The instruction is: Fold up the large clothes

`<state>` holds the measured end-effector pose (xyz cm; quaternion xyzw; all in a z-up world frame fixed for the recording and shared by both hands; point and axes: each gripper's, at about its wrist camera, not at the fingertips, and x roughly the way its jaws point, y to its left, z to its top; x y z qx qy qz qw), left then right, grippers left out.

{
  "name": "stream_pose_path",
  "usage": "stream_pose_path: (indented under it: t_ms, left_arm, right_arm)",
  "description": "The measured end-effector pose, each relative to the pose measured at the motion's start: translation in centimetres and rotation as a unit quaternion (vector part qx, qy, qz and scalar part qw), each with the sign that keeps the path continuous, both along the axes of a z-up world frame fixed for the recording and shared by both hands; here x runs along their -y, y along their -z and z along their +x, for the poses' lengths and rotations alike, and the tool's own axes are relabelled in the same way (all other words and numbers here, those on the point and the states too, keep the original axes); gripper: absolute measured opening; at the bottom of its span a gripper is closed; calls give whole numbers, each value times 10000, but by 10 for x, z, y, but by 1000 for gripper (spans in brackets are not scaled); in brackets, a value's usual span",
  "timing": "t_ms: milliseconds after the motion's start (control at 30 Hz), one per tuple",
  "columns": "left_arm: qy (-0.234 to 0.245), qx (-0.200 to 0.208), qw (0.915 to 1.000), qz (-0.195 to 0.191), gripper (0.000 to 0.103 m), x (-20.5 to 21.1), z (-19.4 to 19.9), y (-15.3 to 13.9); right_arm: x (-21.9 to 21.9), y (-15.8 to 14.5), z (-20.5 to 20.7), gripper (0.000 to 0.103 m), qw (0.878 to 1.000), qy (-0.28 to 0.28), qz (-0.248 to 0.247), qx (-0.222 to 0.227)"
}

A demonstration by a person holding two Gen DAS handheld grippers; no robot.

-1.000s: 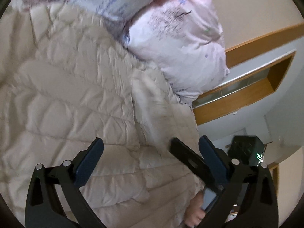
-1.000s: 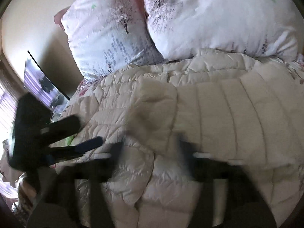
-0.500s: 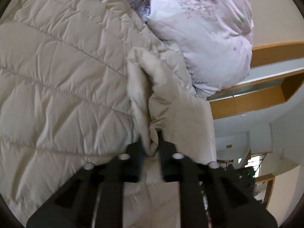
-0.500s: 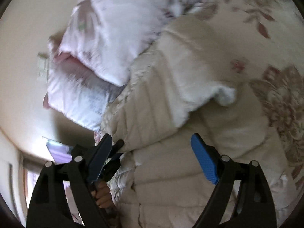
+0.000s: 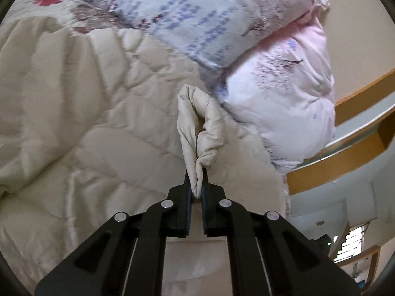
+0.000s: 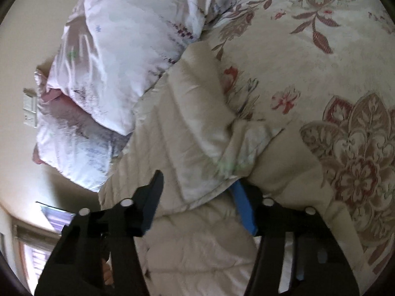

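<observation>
A large cream quilted down coat (image 5: 86,128) lies spread on the bed. My left gripper (image 5: 196,185) is shut on a bunched fold of the coat's edge (image 5: 200,133), which stands up from between the jaws. In the right wrist view the coat (image 6: 197,148) lies under my right gripper (image 6: 197,192), whose jaws stand open astride a raised cuff-like edge (image 6: 237,153). Its right blue pad (image 6: 243,209) is partly tucked under that fabric.
Two pale floral pillows (image 5: 284,86) (image 6: 118,61) lie at the head of the bed, touching the coat. A floral bedspread (image 6: 333,98) lies right of the coat. A wooden ledge (image 5: 345,148) and the wall are beyond the bed's edge.
My left gripper closed on the coat's edge and now holds the fold lifted. My right gripper swung toward the coat's other side and came down open over its edge.
</observation>
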<state>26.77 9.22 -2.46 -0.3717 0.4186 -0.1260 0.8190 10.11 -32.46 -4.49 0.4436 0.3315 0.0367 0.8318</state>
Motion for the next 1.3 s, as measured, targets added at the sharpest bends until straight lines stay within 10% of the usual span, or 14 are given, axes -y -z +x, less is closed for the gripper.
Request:
stream_pose_path:
  t_ms: [67,167,300,367,500,833,1133,1200,1300]
  left_arm:
    - [-27,-108,9999,73,5,1,1,7]
    - [12,-319,9994,95,5,0,0,19]
    - [117,-417,9987,264,7,4,-2,20]
    - [142,-429,9986,288,11,4,-1,18]
    - [171,-388,9988,259,40,1,-5,11]
    - [79,321,9970,696,83,-45,-81,-40]
    - [-1196,199,9859,1152,85,-155,-175,-30]
    - [-1410,105,9852,966,85,-173,-186,-21]
    - [-1696,32,9822,808,85,-191,-196,-13]
  right_arm:
    - [-4,-6,3,14,9981,161,-591,3]
    - [-14,-8,7,10,9911,301,-1281,-210]
    - [-30,-9,13,23,9770,124,-2009,-704]
    - [-44,-18,9,54,9689,-40,-2344,-797]
    - [-94,-49,1,55,9562,-776,-2794,-396]
    - [-251,-88,59,43,8811,-2072,-4148,934]
    - [-339,-22,119,43,8331,-2921,-4696,-72]
    - [-340,-26,116,43,8337,-2878,-4713,39]
    - [-318,-42,105,54,8733,-2911,-3906,48]
